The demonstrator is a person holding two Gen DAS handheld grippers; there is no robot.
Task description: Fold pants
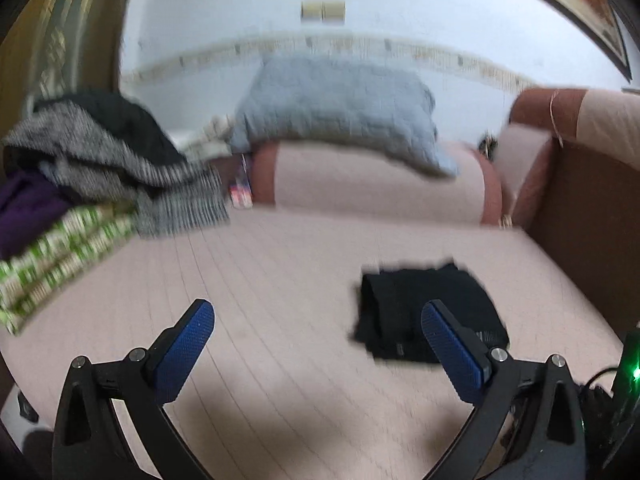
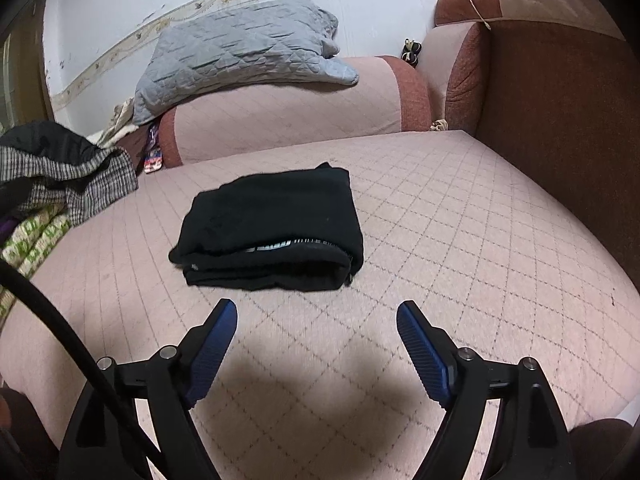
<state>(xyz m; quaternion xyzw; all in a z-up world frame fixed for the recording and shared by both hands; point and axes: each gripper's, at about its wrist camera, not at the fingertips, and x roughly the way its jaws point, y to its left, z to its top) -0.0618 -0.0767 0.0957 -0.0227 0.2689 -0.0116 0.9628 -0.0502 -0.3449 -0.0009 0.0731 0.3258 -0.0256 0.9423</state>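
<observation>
The black pants [image 2: 272, 228] lie folded into a compact rectangle on the pink quilted sofa seat [image 2: 440, 240], with the striped waistband showing at the near edge. In the left wrist view the pants [image 1: 404, 308] lie ahead to the right, partly behind my right finger. My left gripper [image 1: 318, 312] is open and empty above the seat. My right gripper [image 2: 316, 312] is open and empty, just short of the pants' near edge.
A pile of clothes [image 1: 92, 168] lies at the left of the seat, also seen in the right wrist view [image 2: 60, 176]. A grey quilted pillow [image 2: 240, 52] rests on the sofa arm [image 2: 288, 112]. The brown backrest [image 2: 560, 120] rises on the right.
</observation>
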